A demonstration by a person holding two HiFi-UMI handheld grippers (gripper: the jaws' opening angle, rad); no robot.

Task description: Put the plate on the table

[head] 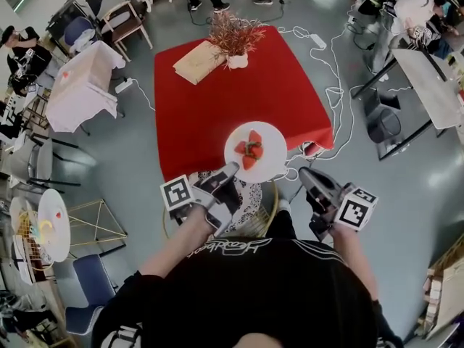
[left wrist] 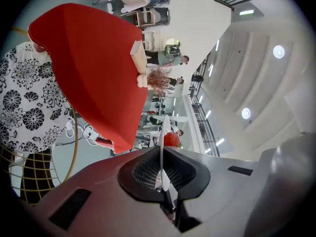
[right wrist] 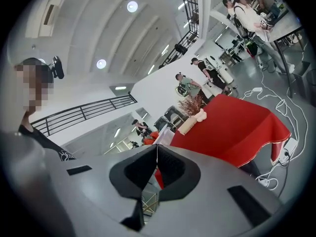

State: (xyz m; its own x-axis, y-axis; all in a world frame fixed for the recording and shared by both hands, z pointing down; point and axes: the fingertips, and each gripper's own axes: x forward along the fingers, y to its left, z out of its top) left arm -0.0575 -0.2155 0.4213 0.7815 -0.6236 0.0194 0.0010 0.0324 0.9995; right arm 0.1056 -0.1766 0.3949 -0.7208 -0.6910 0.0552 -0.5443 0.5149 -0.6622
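**Item: white plate with strawberries, held at the near edge of the red bench**

- Plate (head: 270, 138): white and round, roughly level. It carries cut strawberries (head: 250, 151) at its middle. In the head view it overlaps the near edge of the bench (head: 217, 107). The left gripper view shows the plate (left wrist: 161, 144) edge-on and clear of the red cloth (left wrist: 94, 63), so it is not set down.
- Left claw (head: 230, 169): pinches the plate's near-left rim. In its own view the claw (left wrist: 162, 154) has the thin white rim running between the closed pads, with a strawberry (left wrist: 172, 139) just past the tips.
- Right claw (head: 303, 172): just right of the plate and apart from its rim. In its own view the claw (right wrist: 157, 149) has its jaws pressed together, and I can make out nothing between them. The plate (right wrist: 165, 136) lies just beyond the tips and the bench (right wrist: 232, 127) is off to the right.
- Bench, far part: a dried plant in a white pot (head: 235, 38), with a flat brown parcel (head: 197, 62) touching it on the left.
- Below the grippers: a wire-frame chair with a floral cushion (head: 250, 201), near the bench.
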